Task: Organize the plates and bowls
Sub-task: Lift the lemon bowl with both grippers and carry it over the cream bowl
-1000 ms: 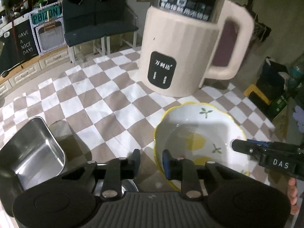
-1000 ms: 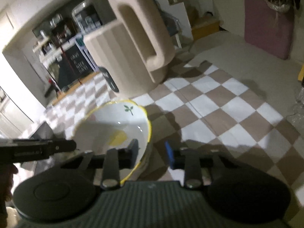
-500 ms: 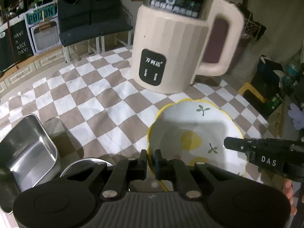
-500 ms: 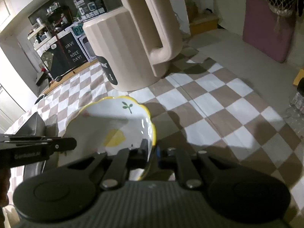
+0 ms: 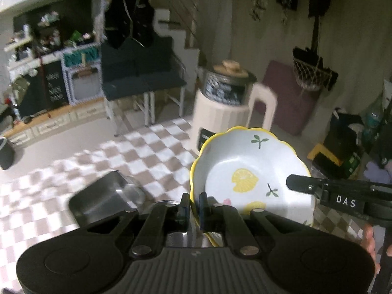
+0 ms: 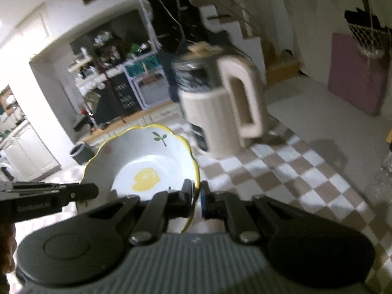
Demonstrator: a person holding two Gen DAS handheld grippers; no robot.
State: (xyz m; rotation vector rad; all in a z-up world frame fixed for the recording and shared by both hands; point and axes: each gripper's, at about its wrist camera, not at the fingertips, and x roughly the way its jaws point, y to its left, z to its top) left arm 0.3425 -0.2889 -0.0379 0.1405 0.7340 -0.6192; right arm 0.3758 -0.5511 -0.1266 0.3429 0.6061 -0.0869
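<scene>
A white scalloped bowl (image 5: 250,171) with a yellow rim and lemon pattern hangs in the air above the checkered tablecloth (image 5: 152,156). My left gripper (image 5: 194,202) is shut on its near-left rim. The other gripper's dark finger (image 5: 303,186) crosses the bowl's right side in this view. In the right wrist view the same bowl (image 6: 144,161) fills the lower left, and my right gripper (image 6: 196,194) is shut on its right rim. The left gripper's finger (image 6: 61,193) reaches in from the left there.
A square steel tray (image 5: 105,198) sits on the table below left, beside a round steel dish (image 5: 137,191). A large beige jug appliance (image 5: 225,112) stands behind the bowl, also the beige jug (image 6: 225,112) in the right view. Chairs, shelves and clutter fill the room beyond.
Both grippers closed onto opposite rims of the lemon bowl, then lifted it off the table. The jug and tablecloth now look farther away and lower.
</scene>
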